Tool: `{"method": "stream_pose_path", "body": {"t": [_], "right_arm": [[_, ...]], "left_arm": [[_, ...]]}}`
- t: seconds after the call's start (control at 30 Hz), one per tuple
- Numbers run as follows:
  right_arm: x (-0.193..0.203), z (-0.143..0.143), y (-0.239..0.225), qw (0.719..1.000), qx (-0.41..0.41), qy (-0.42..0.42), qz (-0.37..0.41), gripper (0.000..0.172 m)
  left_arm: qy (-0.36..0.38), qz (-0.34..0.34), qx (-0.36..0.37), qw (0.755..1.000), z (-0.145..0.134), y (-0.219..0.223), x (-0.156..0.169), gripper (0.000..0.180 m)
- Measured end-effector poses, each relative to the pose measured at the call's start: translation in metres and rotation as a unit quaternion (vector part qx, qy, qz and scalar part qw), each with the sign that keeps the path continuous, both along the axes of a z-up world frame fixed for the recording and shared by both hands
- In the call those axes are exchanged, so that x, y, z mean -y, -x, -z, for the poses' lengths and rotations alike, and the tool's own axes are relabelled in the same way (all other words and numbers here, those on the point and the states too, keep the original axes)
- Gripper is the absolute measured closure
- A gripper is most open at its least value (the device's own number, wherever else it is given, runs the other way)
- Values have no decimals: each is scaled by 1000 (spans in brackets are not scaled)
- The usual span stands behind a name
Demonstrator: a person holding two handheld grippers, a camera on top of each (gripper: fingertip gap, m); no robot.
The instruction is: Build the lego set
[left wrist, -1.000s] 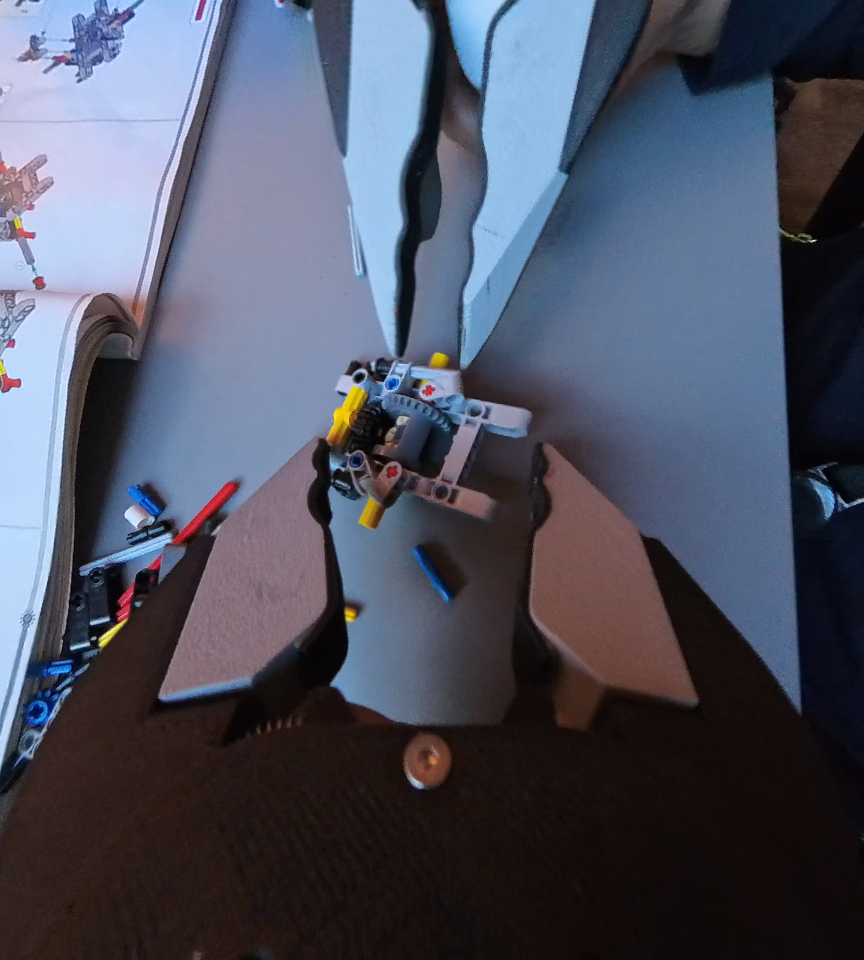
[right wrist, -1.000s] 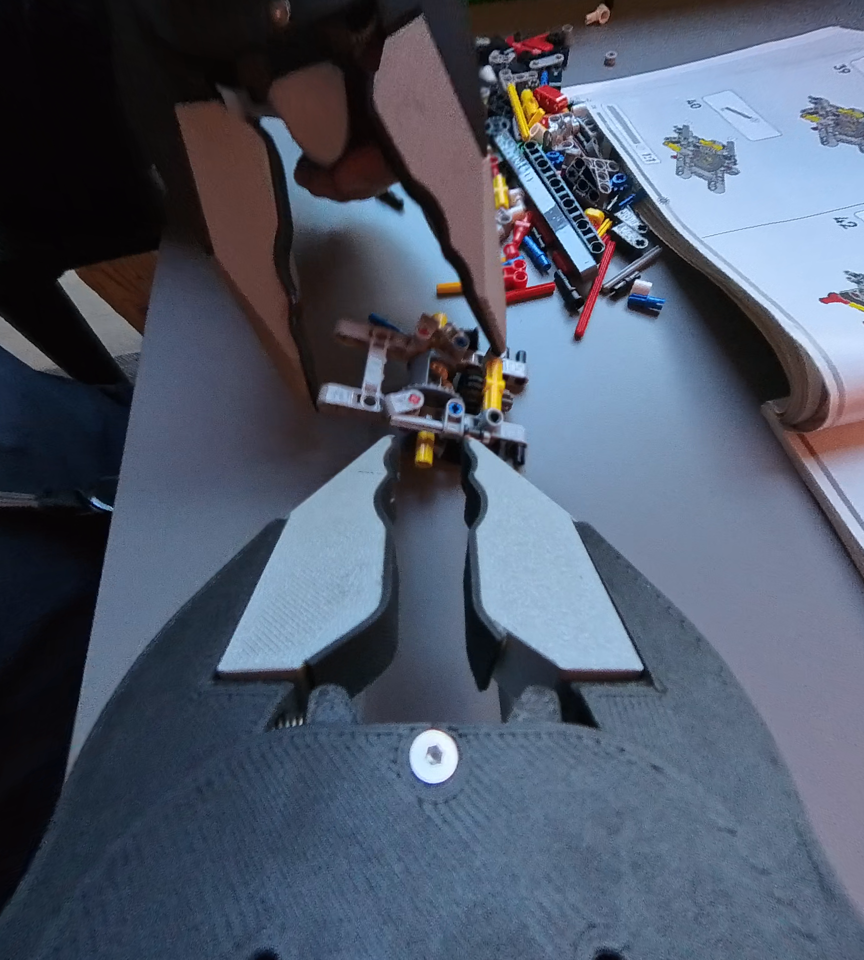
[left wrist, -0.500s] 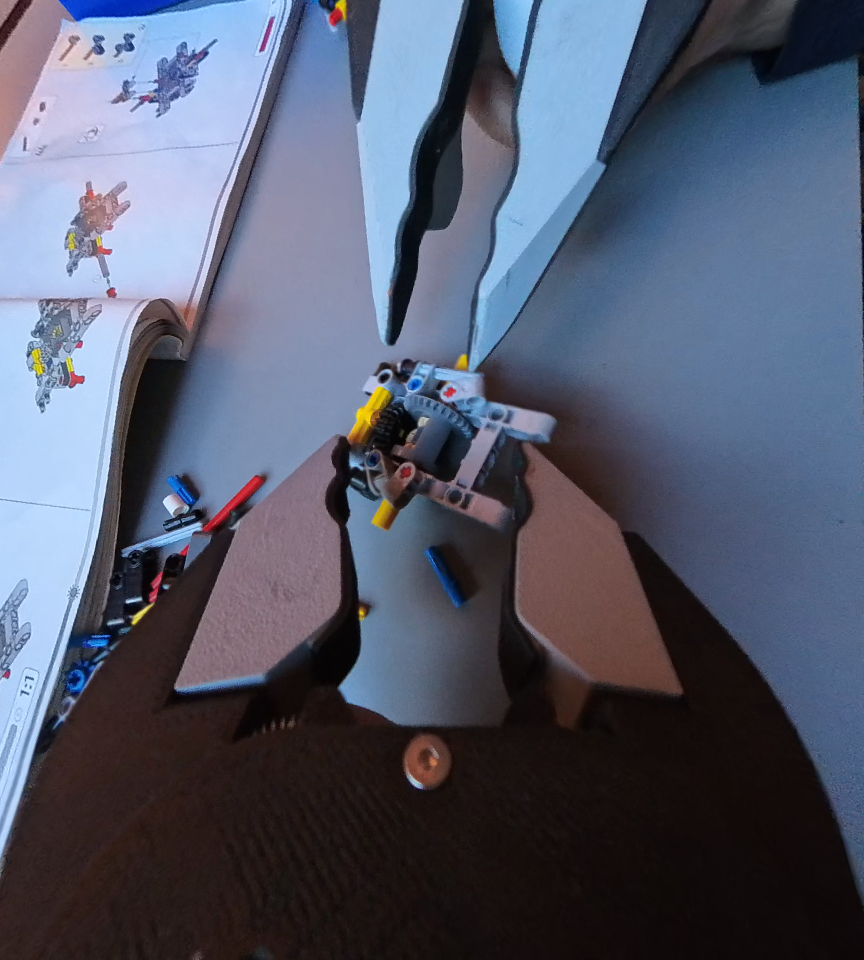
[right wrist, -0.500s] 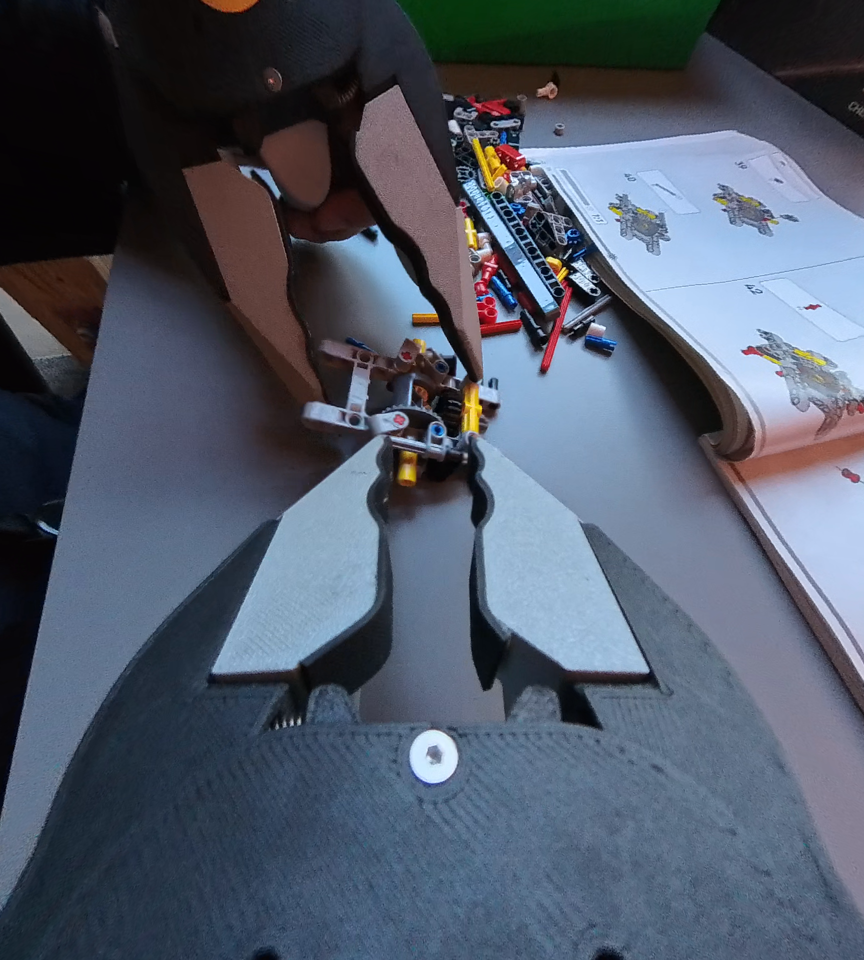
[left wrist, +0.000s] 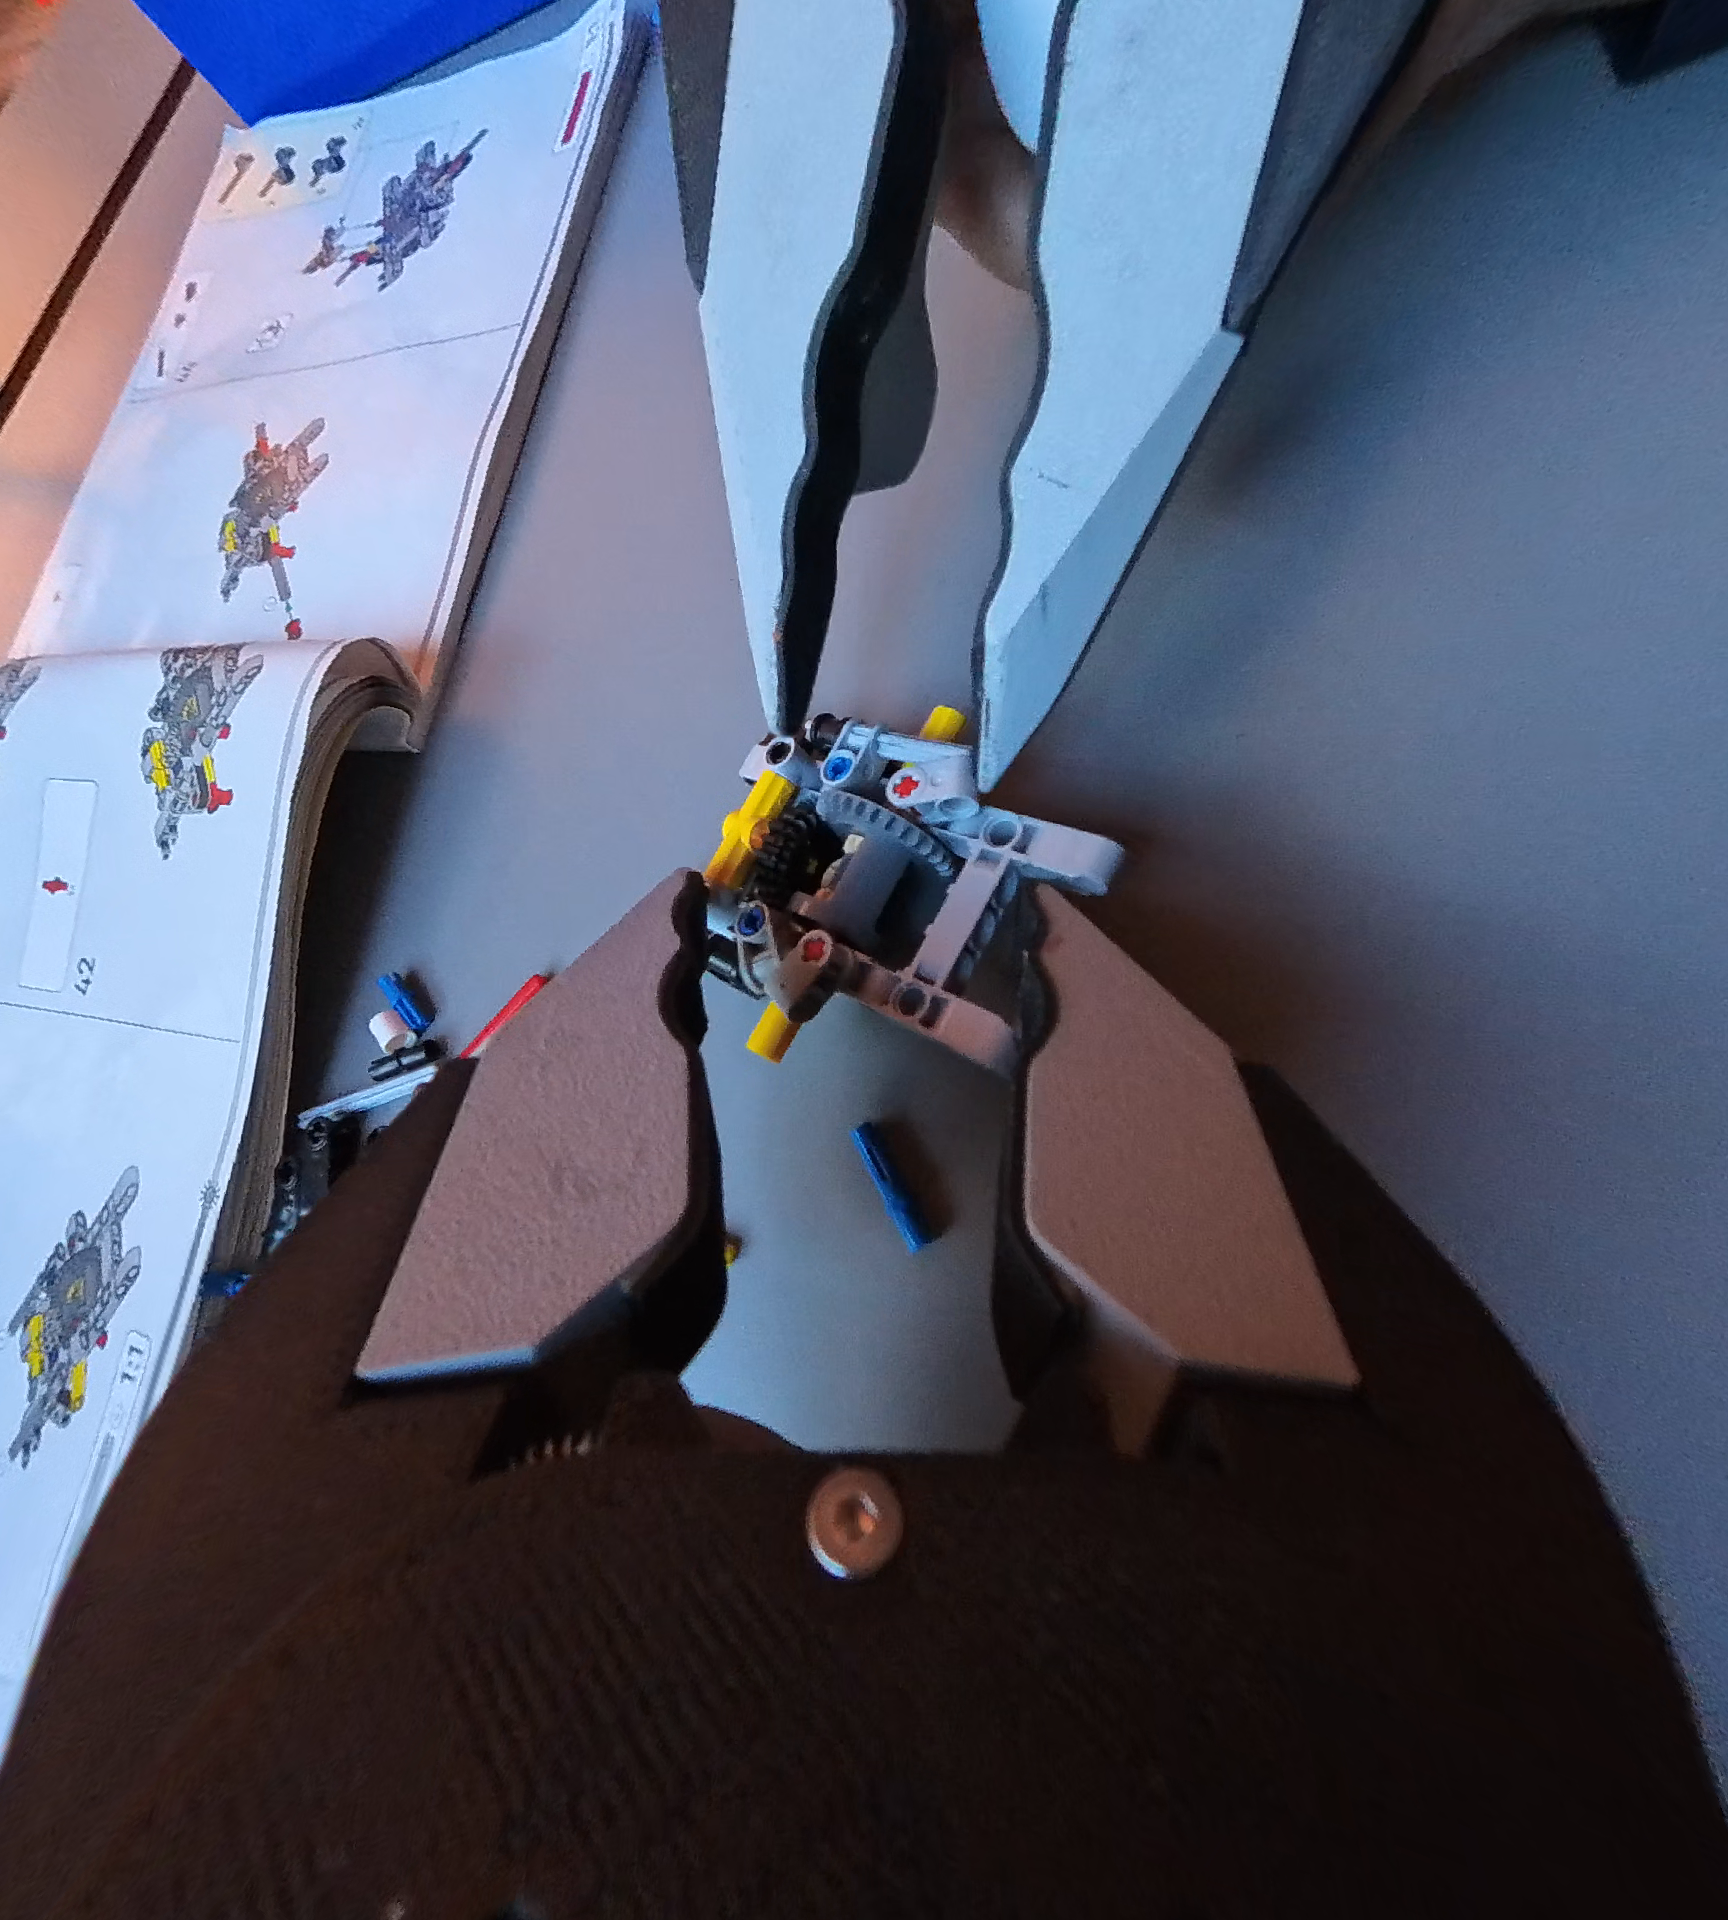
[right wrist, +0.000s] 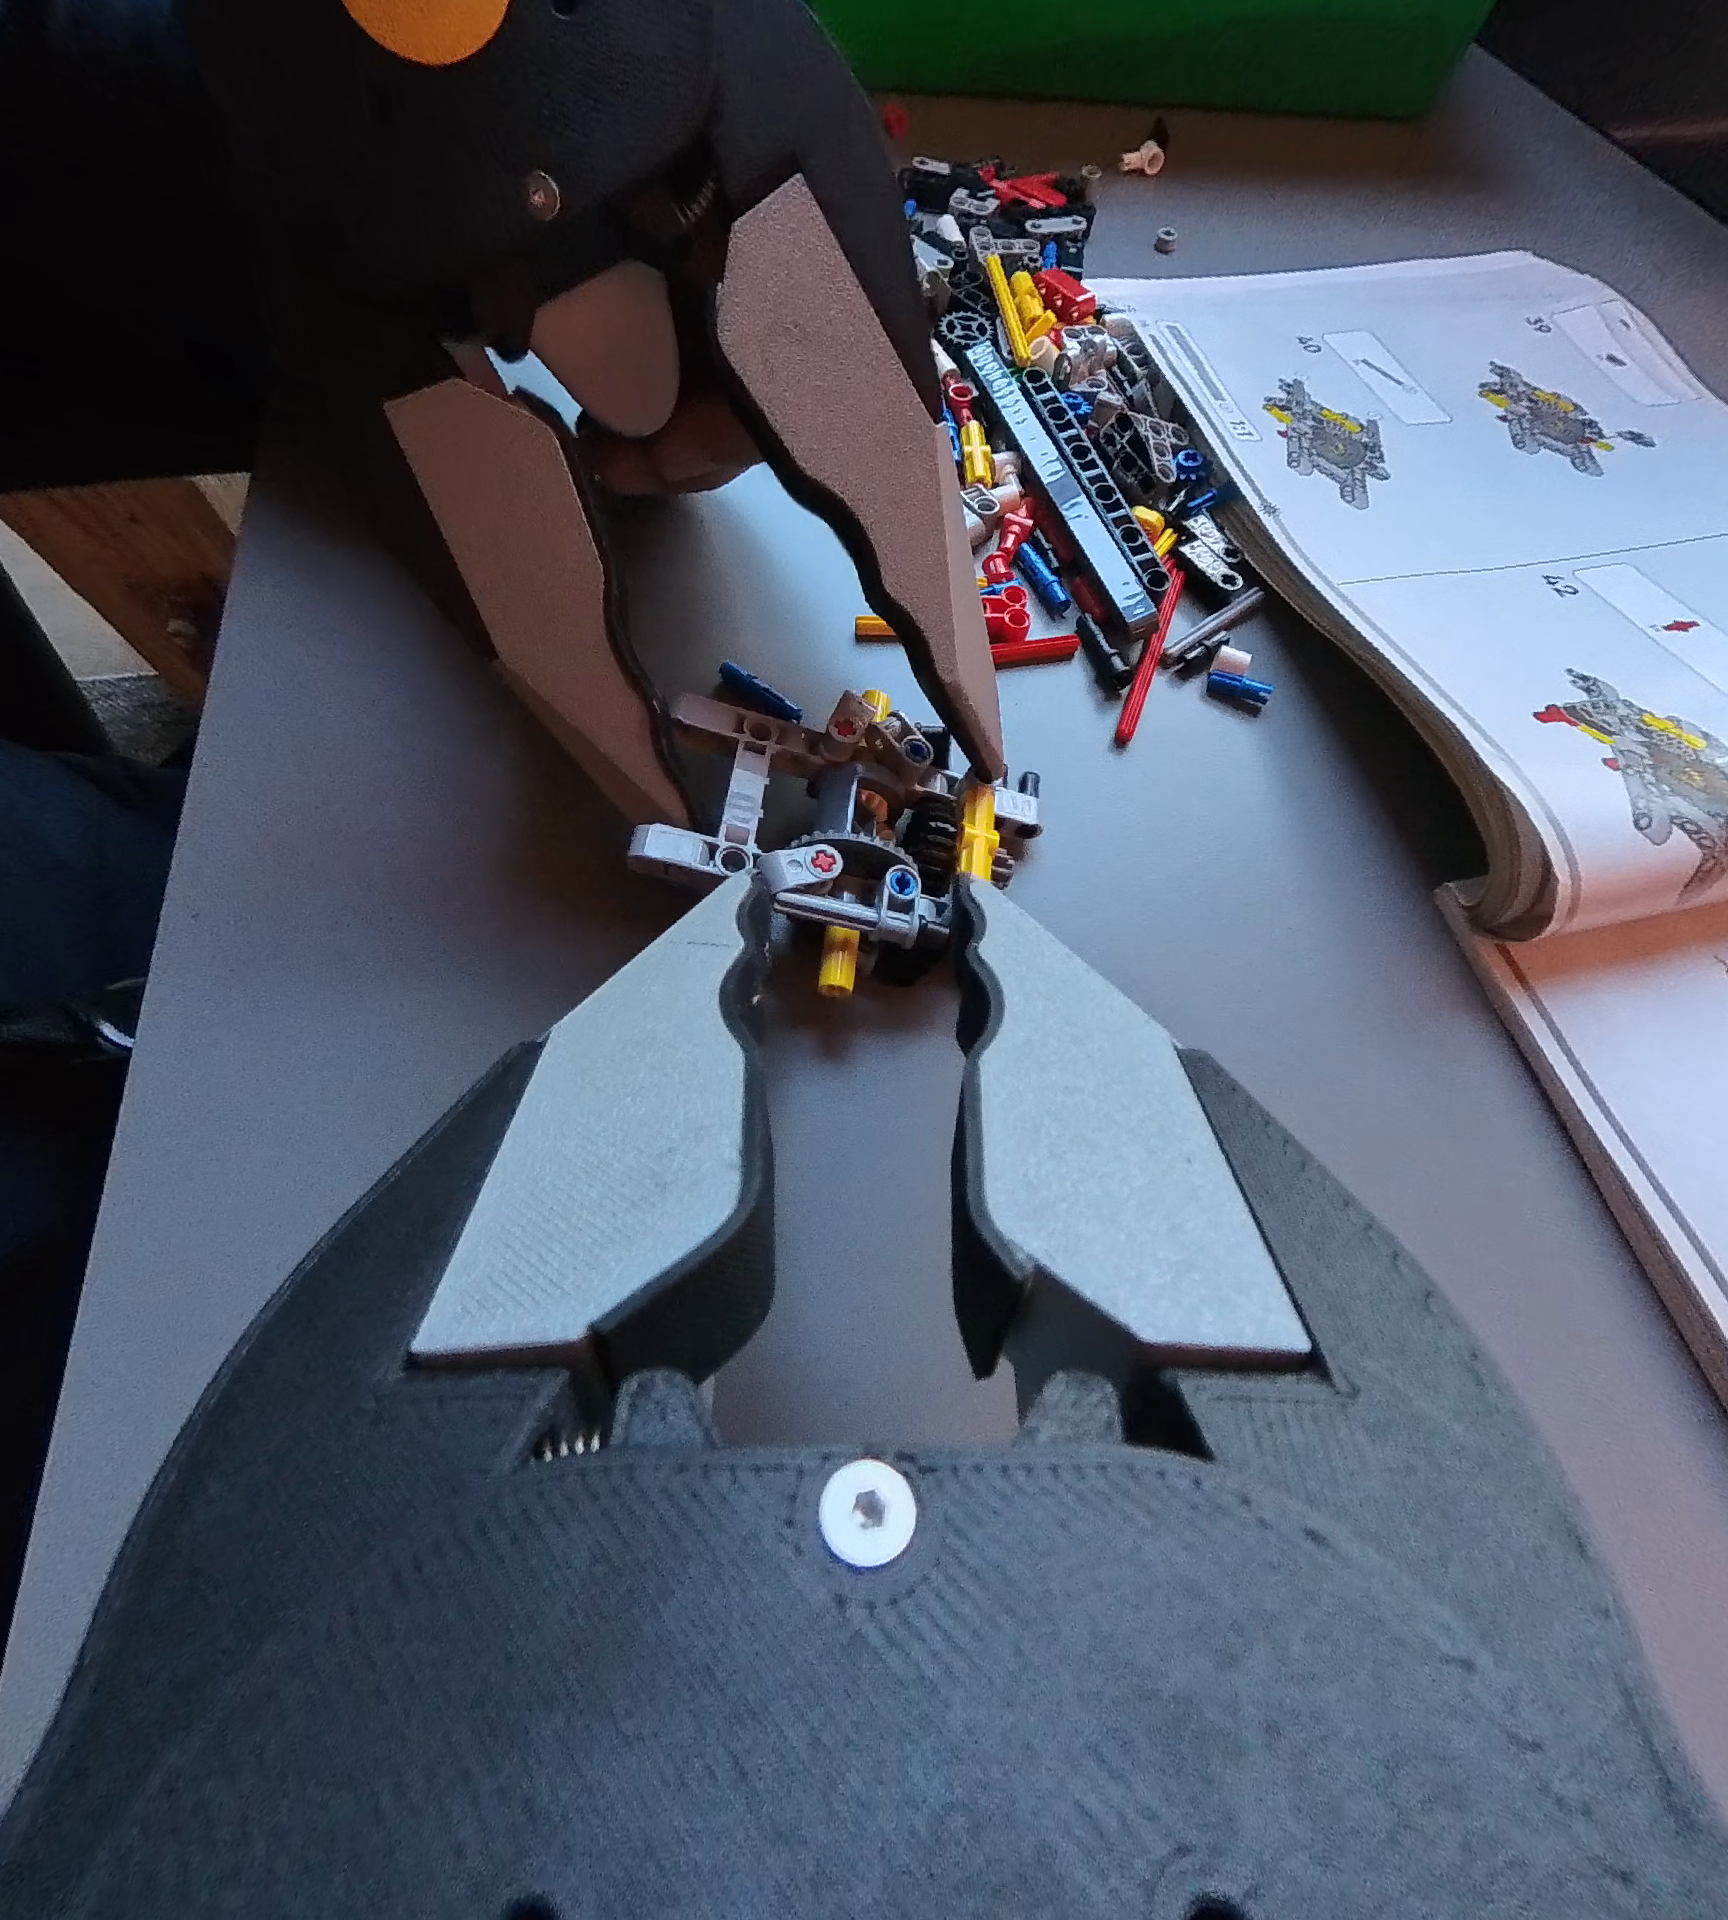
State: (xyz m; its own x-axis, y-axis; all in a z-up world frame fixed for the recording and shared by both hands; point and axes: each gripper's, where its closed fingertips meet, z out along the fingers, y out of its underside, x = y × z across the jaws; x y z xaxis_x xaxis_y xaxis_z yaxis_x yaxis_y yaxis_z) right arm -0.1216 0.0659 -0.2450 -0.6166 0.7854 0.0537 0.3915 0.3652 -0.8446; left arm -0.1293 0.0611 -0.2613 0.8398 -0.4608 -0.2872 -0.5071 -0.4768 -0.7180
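A small brick assembly (left wrist: 870, 862) of grey beams, gears and yellow axles lies on the grey table (left wrist: 1462, 727). My left gripper (left wrist: 860, 925), with brown fingers, is shut on its wide end, and both pads press its sides. The right wrist view shows the same grip (right wrist: 829, 790) on the assembly (right wrist: 839, 831). My right gripper (right wrist: 860, 914), with grey fingers, is open. Its tips flank the assembly's opposite end, close beside it, around a yellow axle (right wrist: 836, 956). It also shows in the left wrist view (left wrist: 886, 743), coming down from above.
A loose blue pin (left wrist: 891, 1184) lies between my left fingers. An open instruction booklet (right wrist: 1566, 520) lies beside a pile of loose parts (right wrist: 1057, 436). A green bin (right wrist: 1151, 52) stands at the back. The table edge and a person's dark clothing (right wrist: 8, 1143) are close by. Both grippers' tips are close together, under 4 cm apart.
My left gripper moved forward and closed onto the assembly's sides. My right gripper widened and moved forward, so its tips now flank the assembly's end instead of standing just short of it.
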Motion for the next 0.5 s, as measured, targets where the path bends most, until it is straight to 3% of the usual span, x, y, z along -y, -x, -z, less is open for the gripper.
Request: {"method": "stream_pose_path", "body": {"t": [0.5], "right_arm": [[3,1,2,1000,-4,-11,5,151]], "left_arm": [[2,-49,-18,999,1,4,-5,124]]}}
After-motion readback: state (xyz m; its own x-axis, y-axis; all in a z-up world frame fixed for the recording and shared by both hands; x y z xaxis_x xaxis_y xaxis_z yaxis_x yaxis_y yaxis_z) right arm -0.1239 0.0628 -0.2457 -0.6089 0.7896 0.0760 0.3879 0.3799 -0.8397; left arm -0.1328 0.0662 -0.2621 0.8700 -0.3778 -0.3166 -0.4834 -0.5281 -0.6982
